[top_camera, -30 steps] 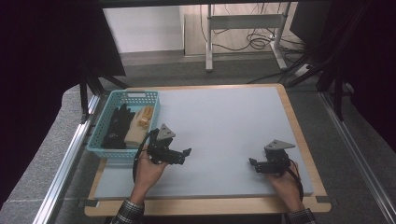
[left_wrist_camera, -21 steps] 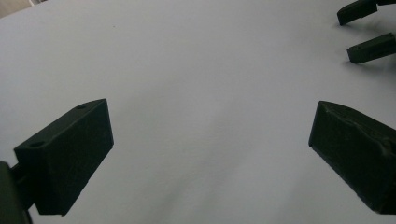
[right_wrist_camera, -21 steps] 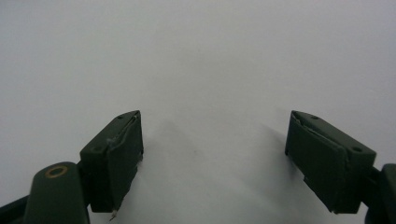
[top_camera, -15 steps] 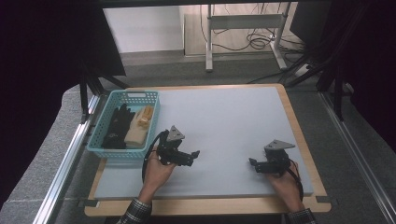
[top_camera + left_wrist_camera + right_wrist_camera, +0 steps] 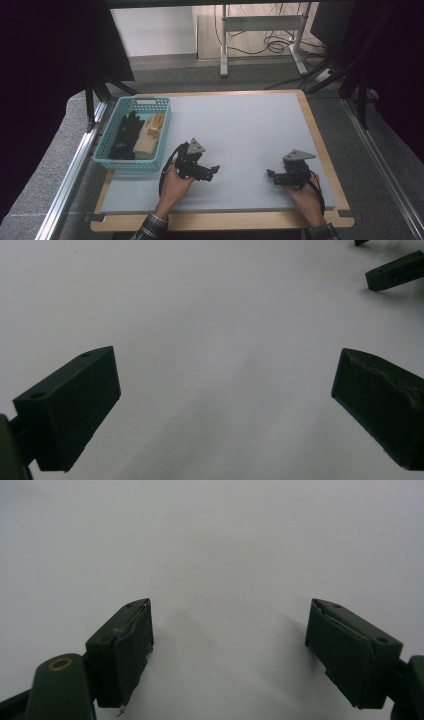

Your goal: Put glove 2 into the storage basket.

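Resting low in the high view, the left gripper (image 5: 212,171) is held just left of centre over the grey mat (image 5: 240,125), its jaws spread wide with nothing between them; the same wide gap is seen in the left gripper view (image 5: 225,405), where bare mat lies between the jaws. The right gripper (image 5: 270,176) is held at the lower right of the frame, well apart from the left one, and its jaws are likewise spread wide and empty in the right gripper view (image 5: 227,650). At the left of the frame a teal basket (image 5: 107,150) is seen on the table edge; a black glove (image 5: 124,132) and a cream glove (image 5: 148,137) lie side by side inside it, touched by neither gripper.
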The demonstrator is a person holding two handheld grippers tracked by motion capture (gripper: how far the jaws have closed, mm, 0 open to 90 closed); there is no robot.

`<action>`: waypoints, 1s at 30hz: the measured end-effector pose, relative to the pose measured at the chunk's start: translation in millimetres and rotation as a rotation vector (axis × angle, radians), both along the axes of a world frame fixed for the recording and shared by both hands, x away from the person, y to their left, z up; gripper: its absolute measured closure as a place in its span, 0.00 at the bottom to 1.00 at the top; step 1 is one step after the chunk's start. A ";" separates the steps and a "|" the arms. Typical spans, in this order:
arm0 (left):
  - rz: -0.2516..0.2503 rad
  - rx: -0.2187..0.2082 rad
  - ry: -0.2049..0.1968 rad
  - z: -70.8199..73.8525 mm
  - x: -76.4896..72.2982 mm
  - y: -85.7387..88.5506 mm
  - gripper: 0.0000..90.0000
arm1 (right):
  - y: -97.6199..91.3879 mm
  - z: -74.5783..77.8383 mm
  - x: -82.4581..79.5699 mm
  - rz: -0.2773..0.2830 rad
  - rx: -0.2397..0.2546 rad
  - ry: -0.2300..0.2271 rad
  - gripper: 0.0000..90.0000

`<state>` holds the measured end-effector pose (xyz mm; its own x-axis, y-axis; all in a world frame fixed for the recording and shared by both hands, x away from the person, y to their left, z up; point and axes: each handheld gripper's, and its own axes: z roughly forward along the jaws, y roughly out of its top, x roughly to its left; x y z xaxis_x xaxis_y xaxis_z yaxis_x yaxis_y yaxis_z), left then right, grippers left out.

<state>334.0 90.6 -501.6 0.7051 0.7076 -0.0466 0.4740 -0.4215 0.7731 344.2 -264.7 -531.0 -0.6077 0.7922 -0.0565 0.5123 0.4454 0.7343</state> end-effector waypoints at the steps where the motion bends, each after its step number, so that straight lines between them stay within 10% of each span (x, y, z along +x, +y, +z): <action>1: -0.004 0.001 0.002 -1.4 0.3 -1.4 0.00 | 0.0 0.0 0.0 0.000 0.000 0.000 0.21; 30: -0.074 0.063 0.061 -32.4 3.8 -38.7 0.00 | 0.0 0.0 0.0 0.000 0.000 0.000 0.21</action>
